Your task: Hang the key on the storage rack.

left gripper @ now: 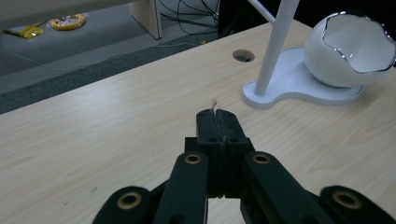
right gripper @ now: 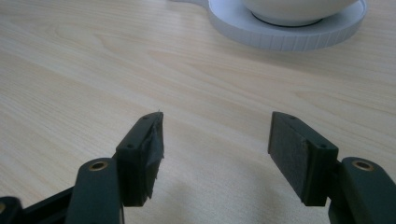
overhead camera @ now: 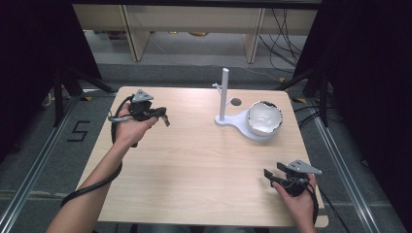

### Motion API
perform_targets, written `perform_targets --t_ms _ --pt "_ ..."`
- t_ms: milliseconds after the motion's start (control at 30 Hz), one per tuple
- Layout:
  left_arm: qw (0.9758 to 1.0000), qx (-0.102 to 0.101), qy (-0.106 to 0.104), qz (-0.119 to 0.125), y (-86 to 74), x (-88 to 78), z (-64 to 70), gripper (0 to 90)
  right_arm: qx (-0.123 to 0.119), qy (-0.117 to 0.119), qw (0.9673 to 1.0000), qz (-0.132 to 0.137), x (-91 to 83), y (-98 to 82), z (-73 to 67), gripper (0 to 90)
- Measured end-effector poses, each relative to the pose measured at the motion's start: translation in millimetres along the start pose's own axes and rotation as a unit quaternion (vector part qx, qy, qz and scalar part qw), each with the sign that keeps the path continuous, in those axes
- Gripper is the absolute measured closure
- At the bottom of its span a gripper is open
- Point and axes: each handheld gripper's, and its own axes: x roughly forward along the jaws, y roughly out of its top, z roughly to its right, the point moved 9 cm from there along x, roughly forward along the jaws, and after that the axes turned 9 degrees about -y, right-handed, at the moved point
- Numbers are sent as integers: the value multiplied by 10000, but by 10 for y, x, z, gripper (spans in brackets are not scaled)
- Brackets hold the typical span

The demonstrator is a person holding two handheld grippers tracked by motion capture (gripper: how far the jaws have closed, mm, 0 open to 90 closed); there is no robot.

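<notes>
The left gripper (overhead camera: 164,118) hovers over the far left part of the bench (overhead camera: 194,165), its jaws pressed together; a thin pale sliver shows at the seam between them in the left gripper view, too small to identify. It points toward the white stand (left gripper: 299,86), probably lined up for an approach to it. The right gripper (overhead camera: 273,173) rests low at the near right corner with its jaws spread wide and nothing between them, aimed along the bench at the stand's round base (right gripper: 285,32), which suggests it is ready to close on something there.

The stand sits on the far right part of the bench, well apart from both grippers. Its upright post (overhead camera: 224,94) rises from the narrow end, and the white egg-shaped bowl (overhead camera: 265,118) with a jagged silvery rim sits on the wide end, its opening tilted up toward the person. A small round hole (overhead camera: 236,102) in the bench lies just behind the post.
</notes>
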Motion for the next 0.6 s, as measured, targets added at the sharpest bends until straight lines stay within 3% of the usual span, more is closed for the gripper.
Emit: perform_targets --t_ms 133,600 --pt "10000 87 6 37 97 55 53 890 -12 -41 10000 20 0 3 8 366" --pt "9996 28 -20 265 281 256 119 890 -42 -4 10000 -4 -9 -2 7 366"
